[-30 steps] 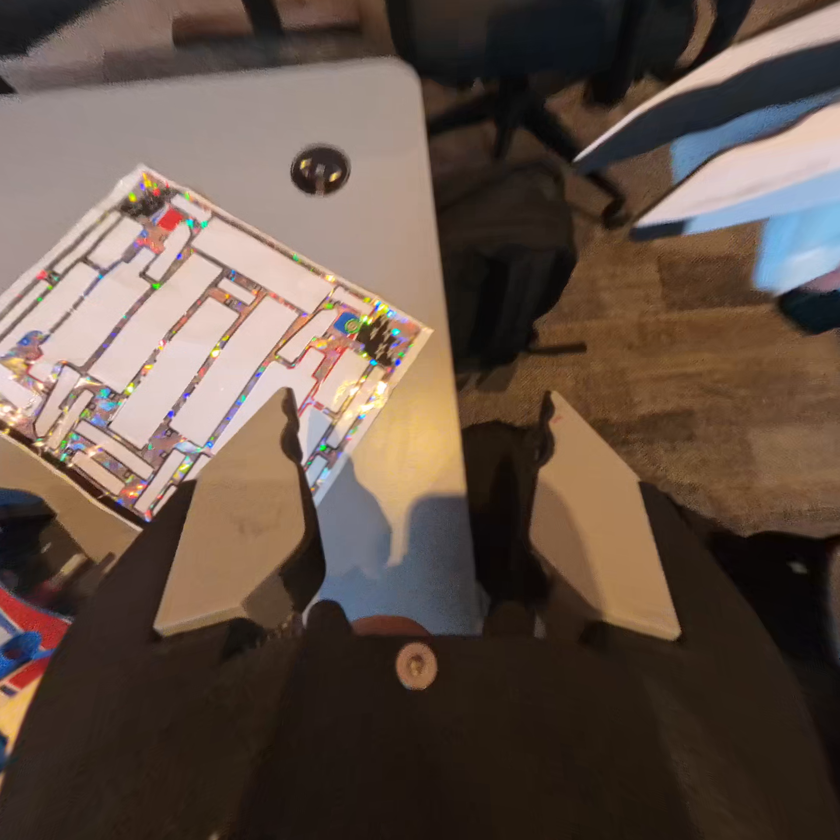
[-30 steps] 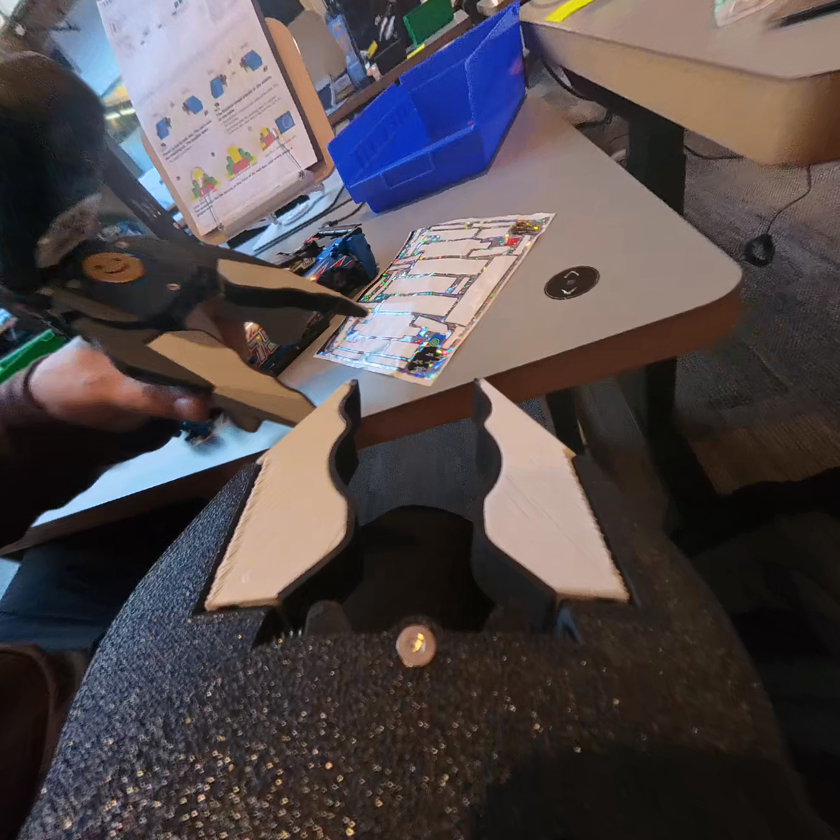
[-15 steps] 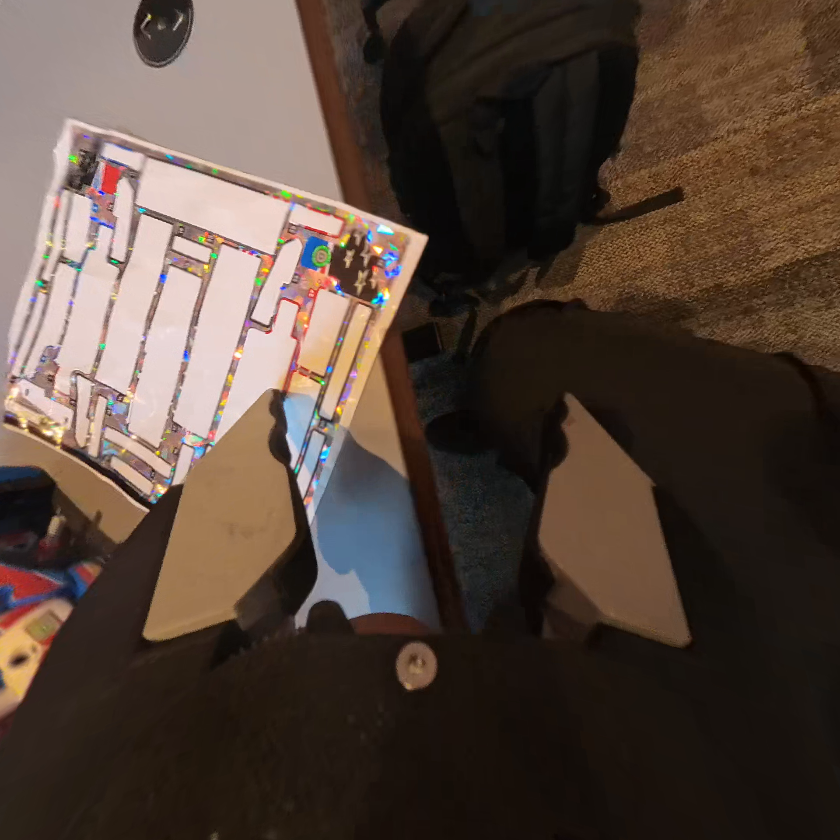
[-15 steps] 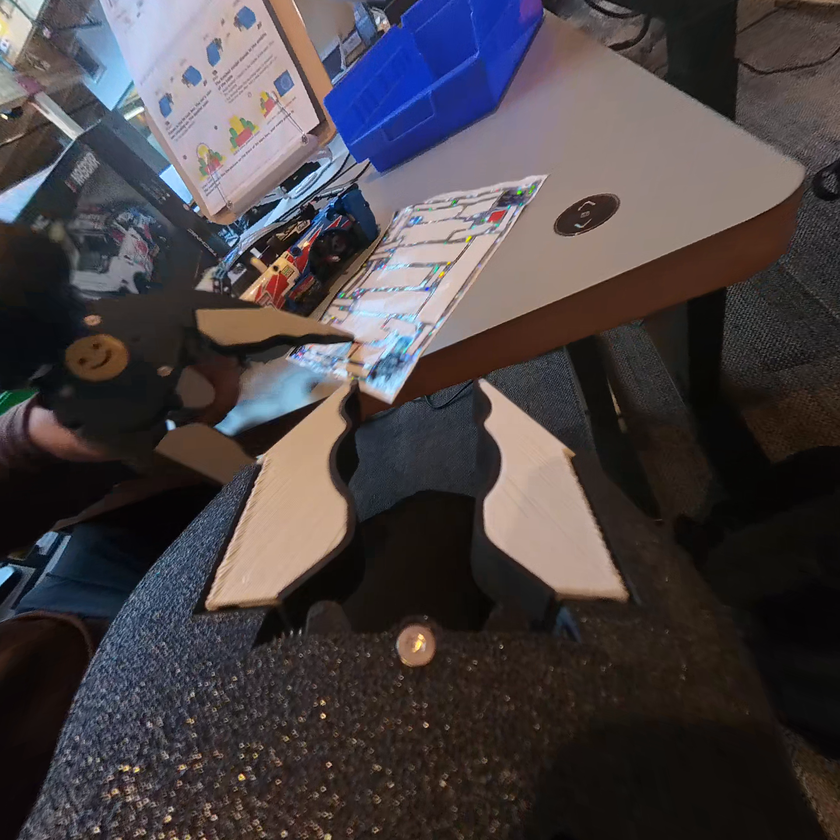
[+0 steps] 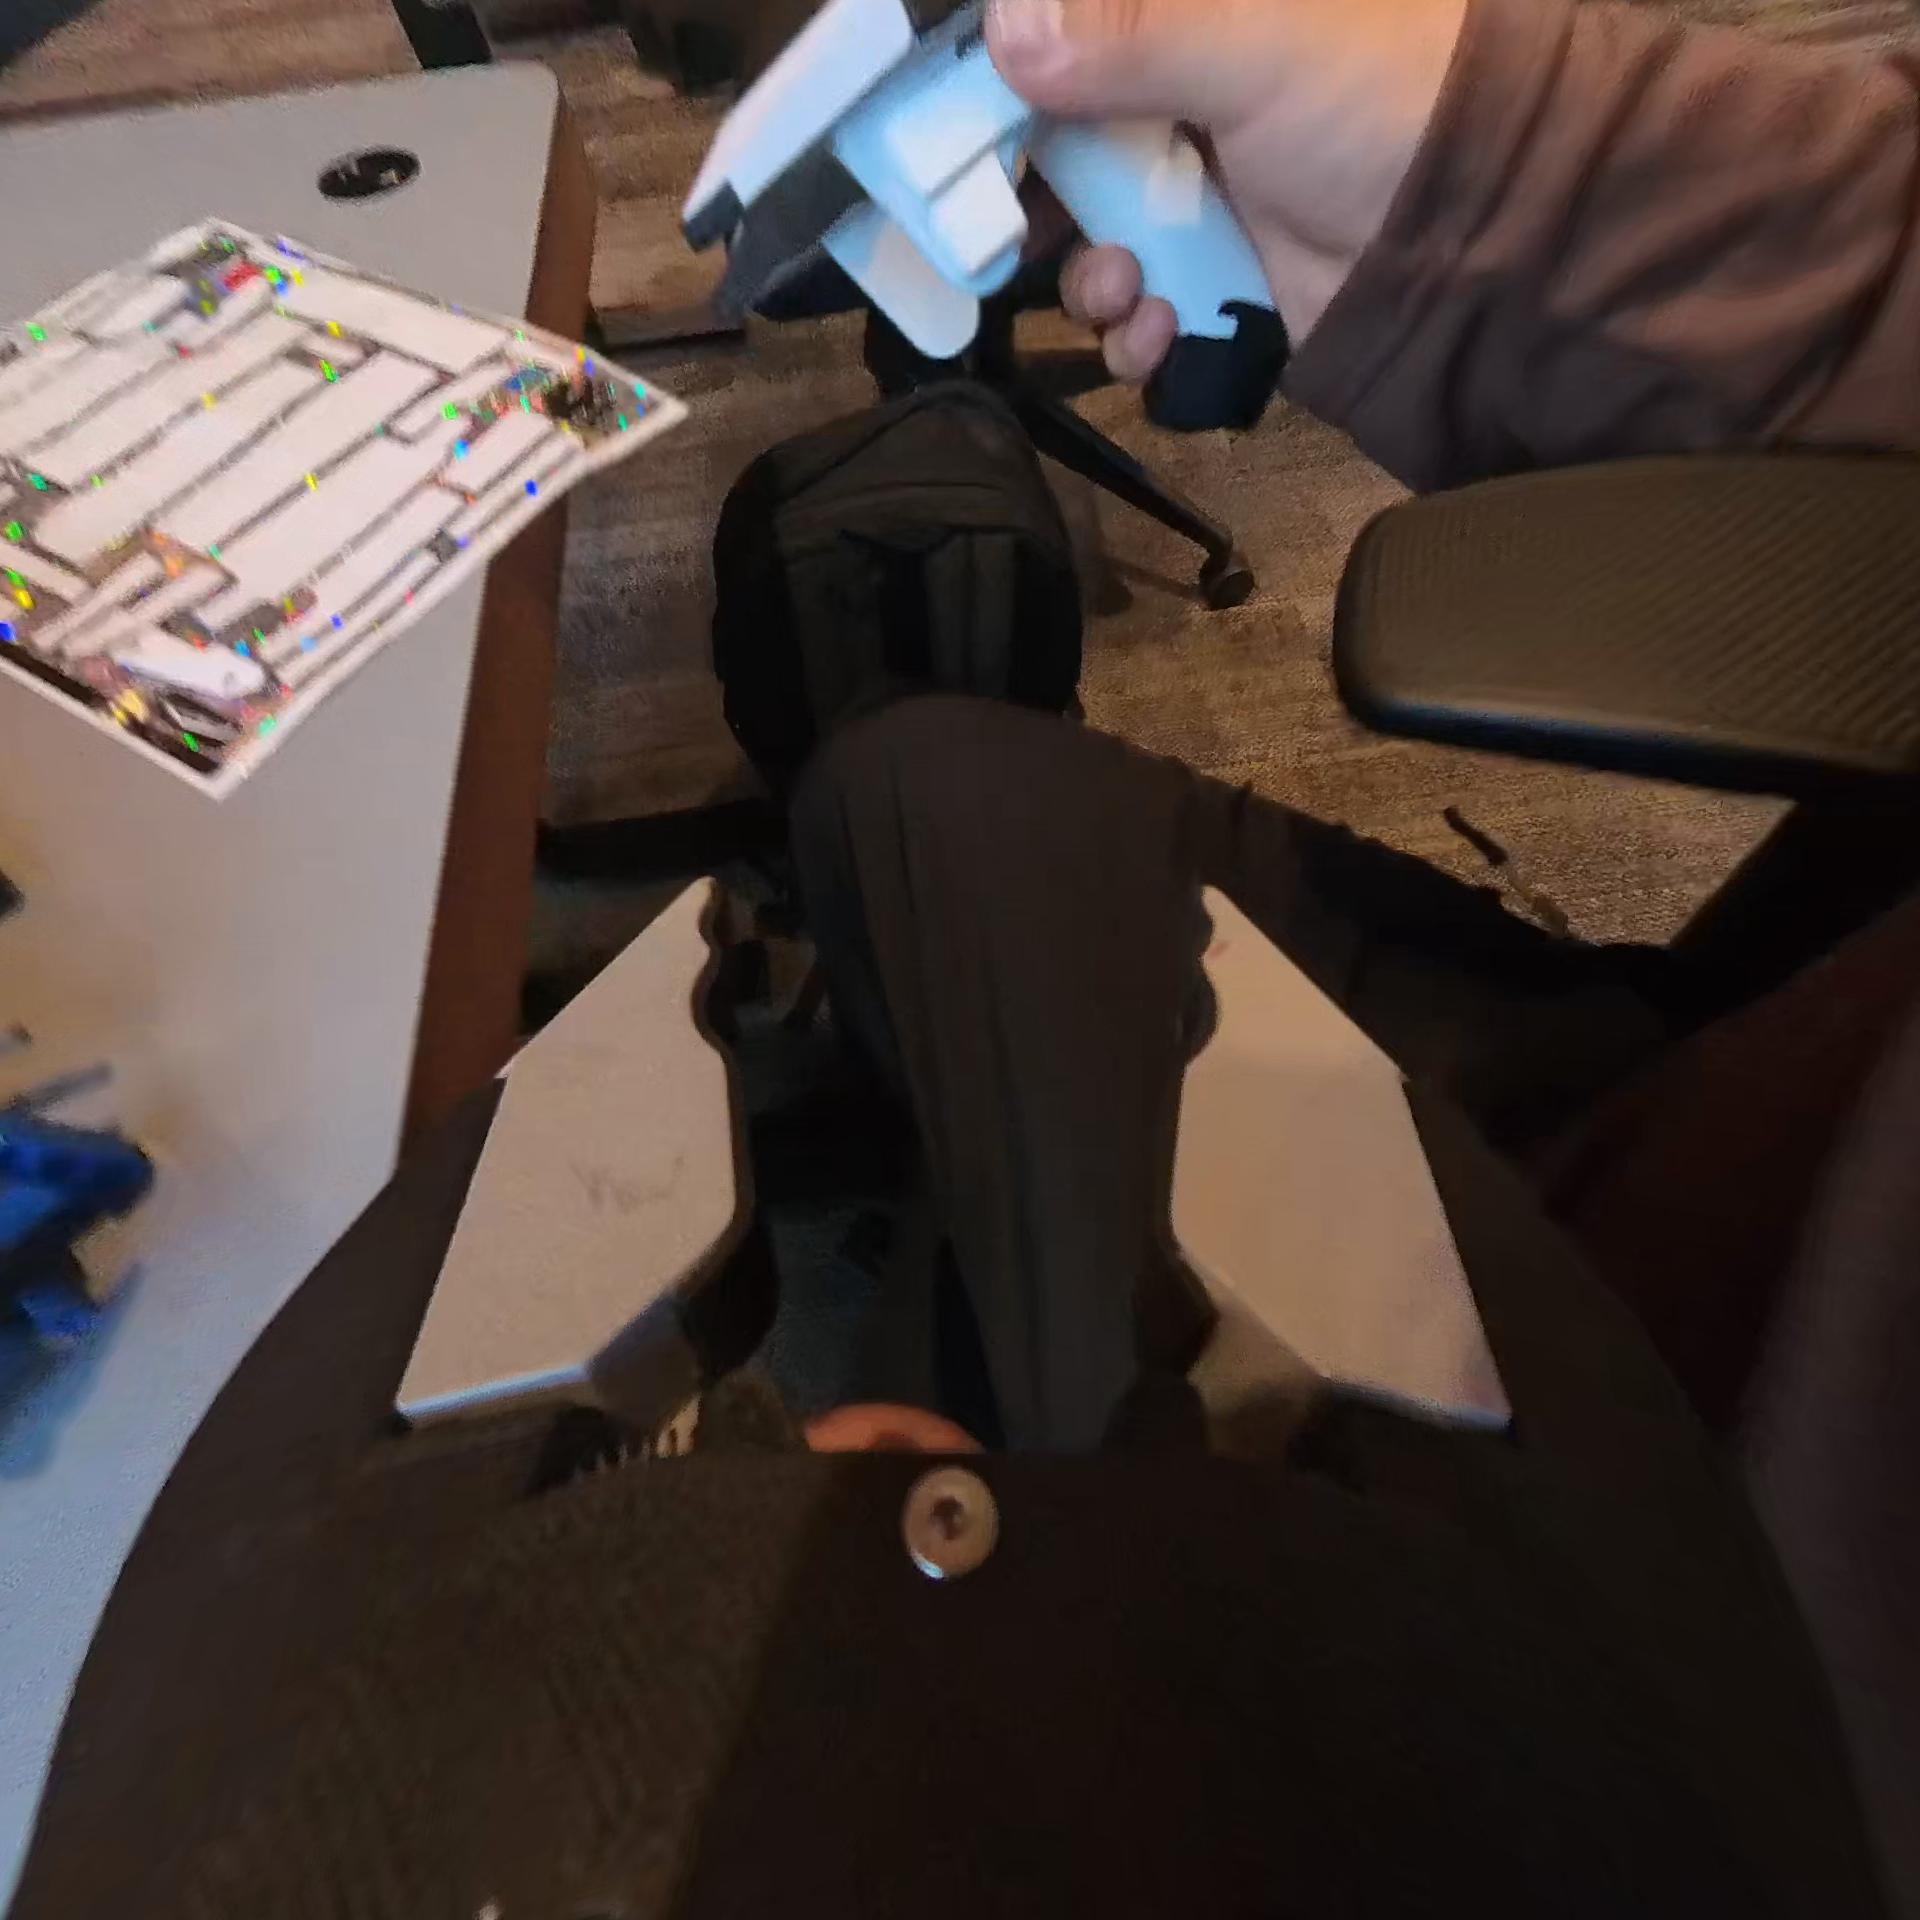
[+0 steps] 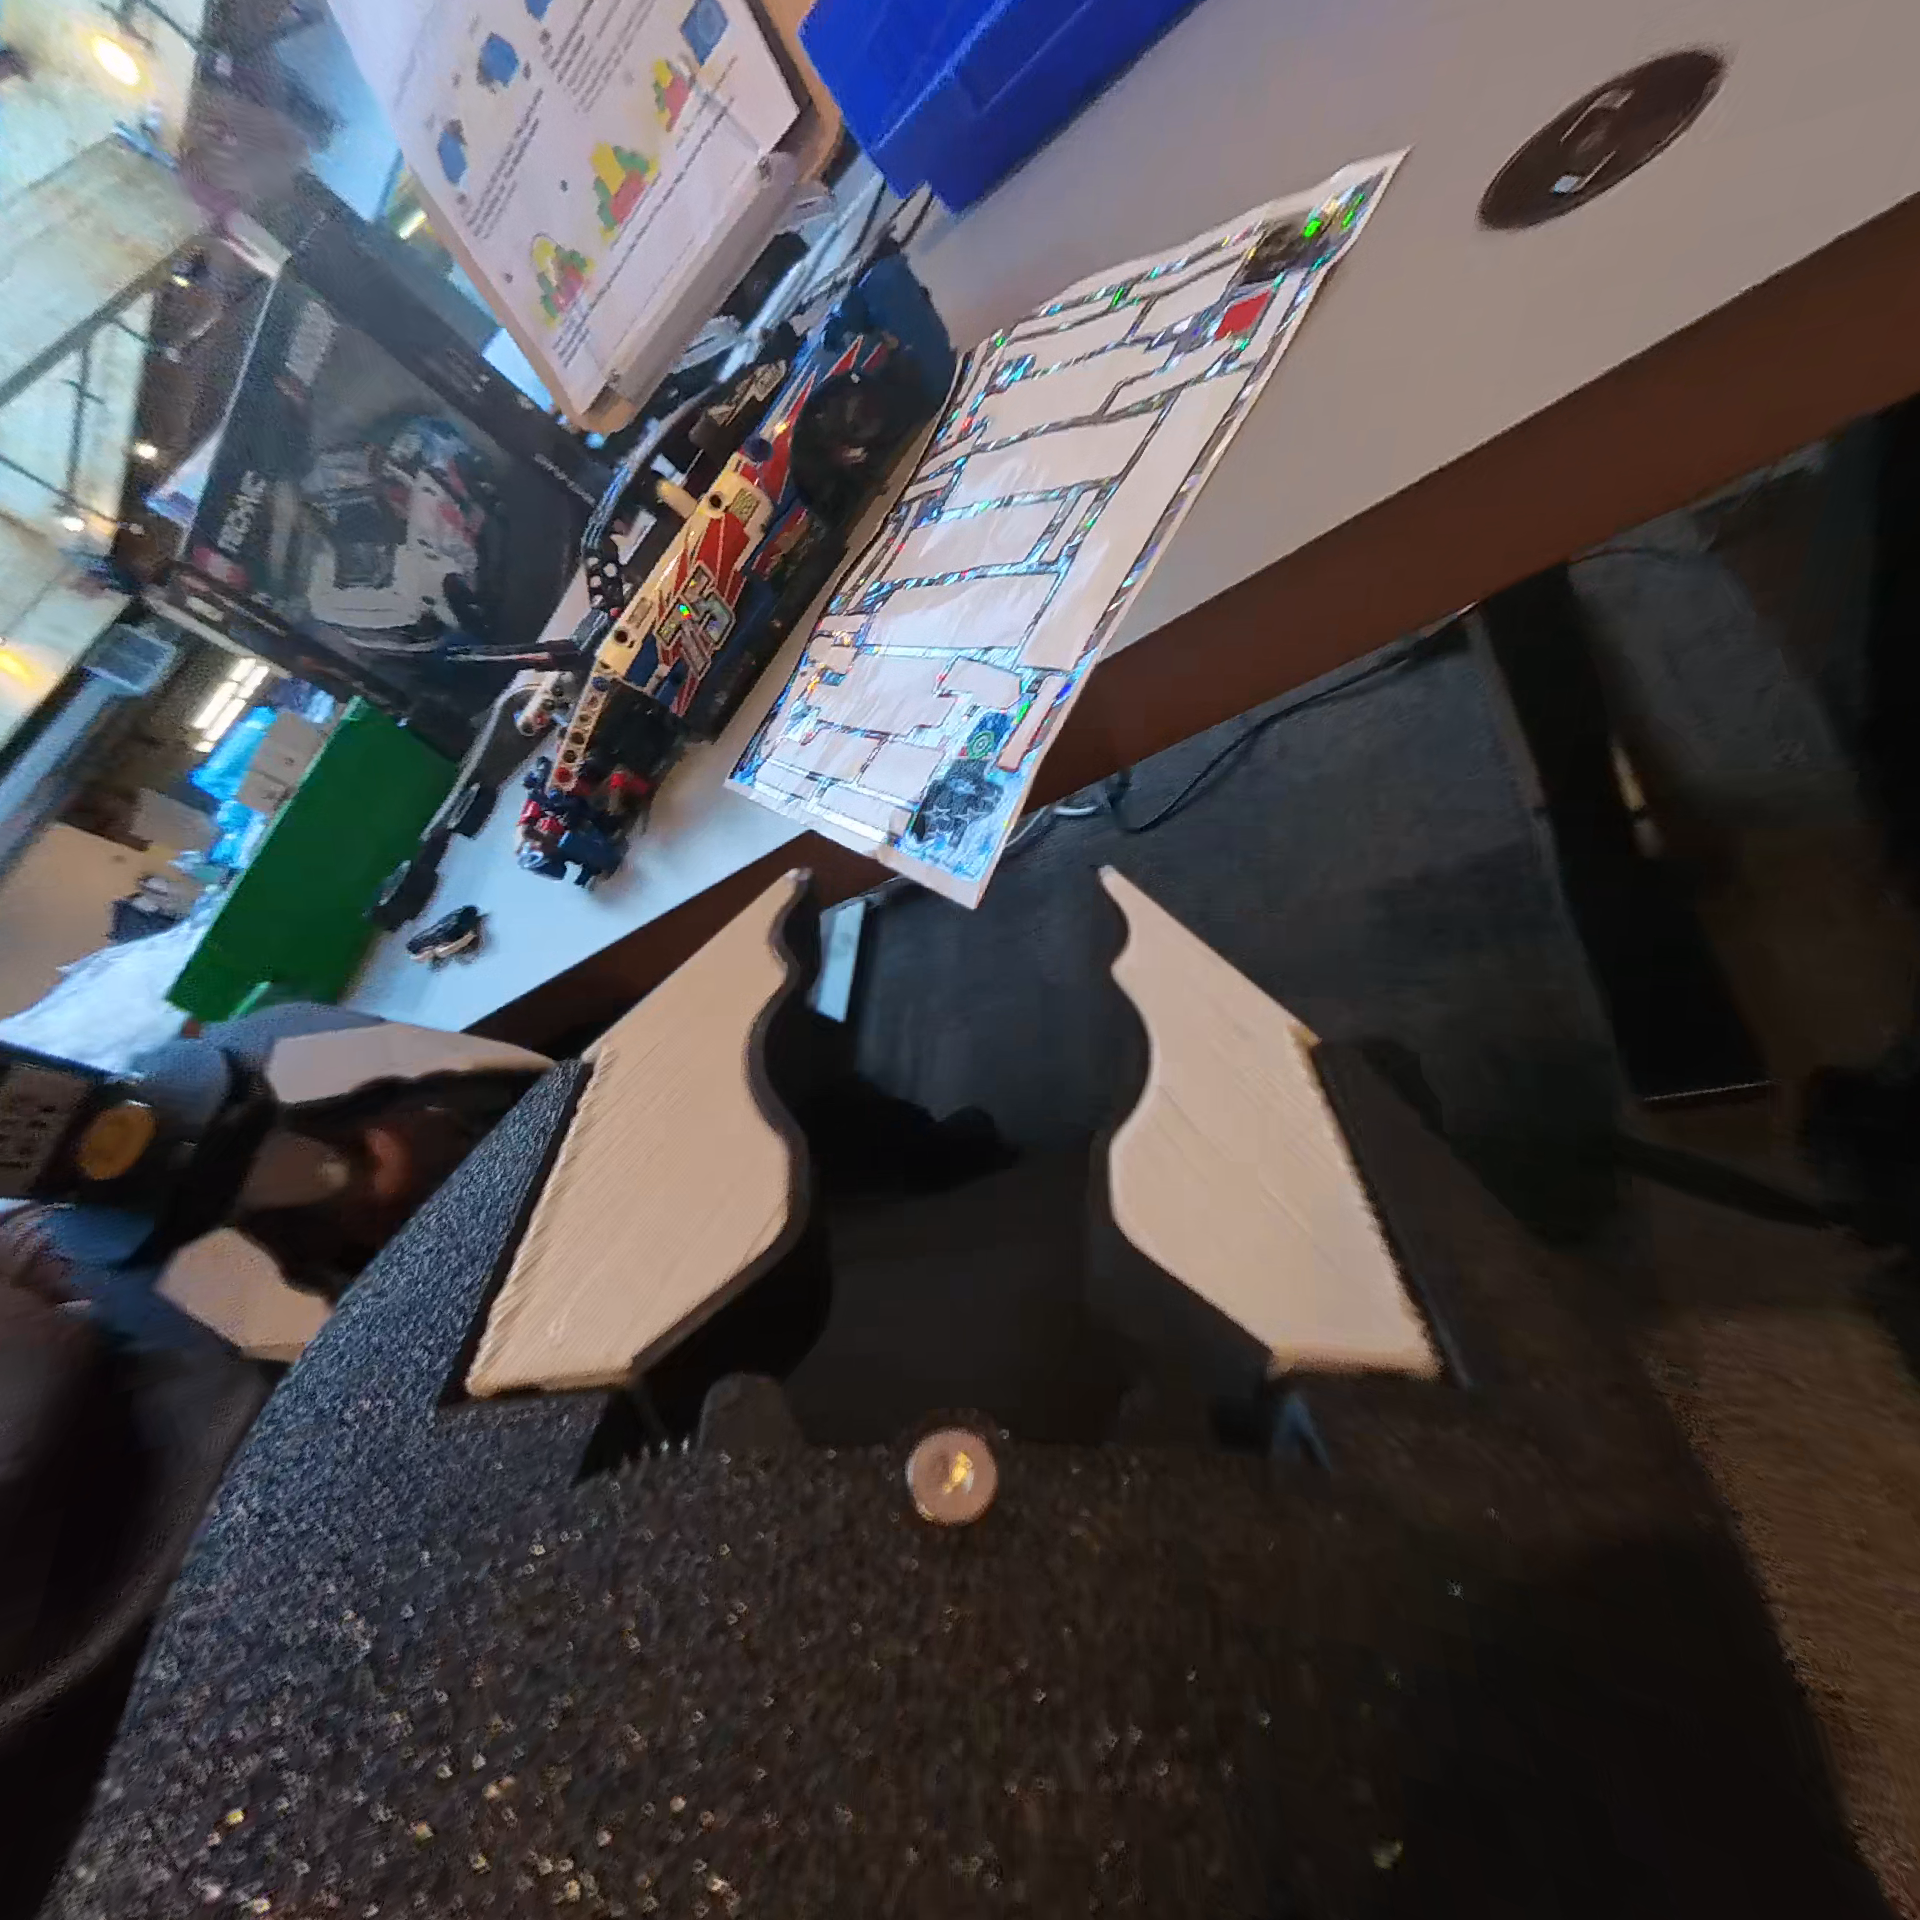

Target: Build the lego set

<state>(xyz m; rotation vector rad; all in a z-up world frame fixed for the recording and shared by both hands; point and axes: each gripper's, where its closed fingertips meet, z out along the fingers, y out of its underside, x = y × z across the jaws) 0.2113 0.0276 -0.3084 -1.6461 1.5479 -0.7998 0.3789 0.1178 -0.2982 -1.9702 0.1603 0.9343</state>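
A part-built red, white and blue lego car (image 6: 707,582) lies on the grey table (image 6: 1351,343), left of a holographic sticker sheet (image 6: 1039,540). The sheet's near corner hangs over the table edge; it also shows in the left wrist view (image 5: 281,488). My right gripper (image 6: 956,883) is open and empty, just below and in front of that corner. My left gripper (image 5: 956,904) is open and empty, off the table's side above a dark trouser leg (image 5: 997,1039). It also shows low left in the right wrist view (image 6: 312,1164). A hand holds the right gripper's white body (image 5: 935,177).
An instruction booklet on a stand (image 6: 592,156), a blue bin (image 6: 987,83), a black set box (image 6: 364,499) and a green block (image 6: 312,862) stand behind the car. A black backpack (image 5: 894,561) and a chair seat (image 5: 1631,613) are on the carpet side. Blue lego parts (image 5: 52,1236) are blurred.
Both grippers have dropped from table height to beside and below its edge, still open. The sticker sheet has slid so its corner overhangs the edge. The right gripper's view has tilted.
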